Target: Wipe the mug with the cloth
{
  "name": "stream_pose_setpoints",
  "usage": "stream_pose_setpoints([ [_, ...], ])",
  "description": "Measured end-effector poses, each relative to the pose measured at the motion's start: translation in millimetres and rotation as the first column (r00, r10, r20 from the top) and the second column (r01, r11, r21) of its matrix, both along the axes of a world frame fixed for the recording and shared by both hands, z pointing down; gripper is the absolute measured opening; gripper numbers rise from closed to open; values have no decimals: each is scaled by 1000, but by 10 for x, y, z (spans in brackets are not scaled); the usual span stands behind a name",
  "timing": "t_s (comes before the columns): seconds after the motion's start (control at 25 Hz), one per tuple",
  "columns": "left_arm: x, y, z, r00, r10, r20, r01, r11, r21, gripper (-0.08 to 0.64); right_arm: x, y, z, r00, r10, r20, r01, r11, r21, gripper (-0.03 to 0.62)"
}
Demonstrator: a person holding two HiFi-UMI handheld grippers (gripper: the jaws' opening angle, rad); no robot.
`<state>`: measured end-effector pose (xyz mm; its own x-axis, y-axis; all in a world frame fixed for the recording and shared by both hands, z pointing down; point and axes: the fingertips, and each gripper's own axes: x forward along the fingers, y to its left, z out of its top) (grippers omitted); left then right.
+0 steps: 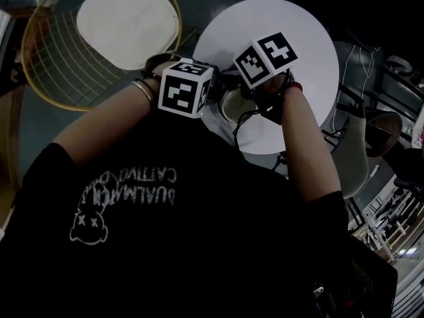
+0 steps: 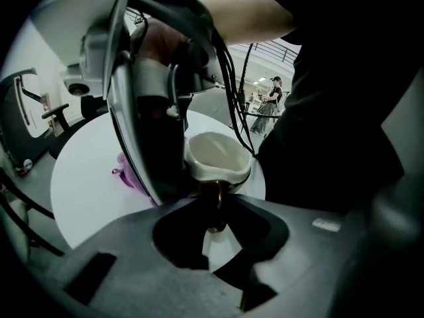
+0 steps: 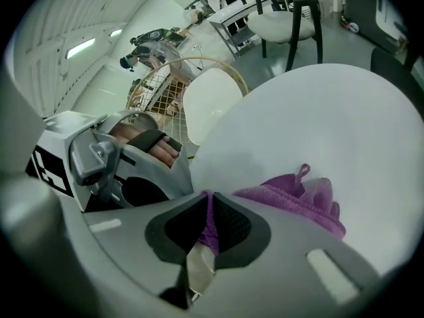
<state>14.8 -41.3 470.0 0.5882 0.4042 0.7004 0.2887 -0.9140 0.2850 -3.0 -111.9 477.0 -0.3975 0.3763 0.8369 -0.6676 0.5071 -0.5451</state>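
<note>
While the left gripper (image 2: 216, 211) clamps the mug (image 2: 218, 152) by its handle (image 2: 213, 189), right gripper (image 3: 208, 211) pinching purple cloth (image 3: 298, 194), its body crowding the mug — white table (image 1: 301, 78), wire chair (image 1: 50, 58) nearby

The mug (image 2: 217, 158) stands on the table (image 1: 311, 52), cloth (image 3: 298, 191) beside it.

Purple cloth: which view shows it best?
The right gripper view: the cloth is pinched in the right gripper and spread on the table. The left gripper view shows only a scrap; the head view does not show it.
</note>
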Motion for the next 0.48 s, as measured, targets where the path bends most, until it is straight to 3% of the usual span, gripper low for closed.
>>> stream_pose_setpoints([
  [0.28, 13, -16, -2, 1000, -21, -8, 21, 1000, -1, 81, 32, -12, 123, 999, -8, -42, 8, 1000, -5, 32],
  [0.48, 24, -40, -26, 999, -37, -7, 37, 999, -6, 83, 67, -61, 111, 998, 68, -7, -68, 997, -21, 32],
])
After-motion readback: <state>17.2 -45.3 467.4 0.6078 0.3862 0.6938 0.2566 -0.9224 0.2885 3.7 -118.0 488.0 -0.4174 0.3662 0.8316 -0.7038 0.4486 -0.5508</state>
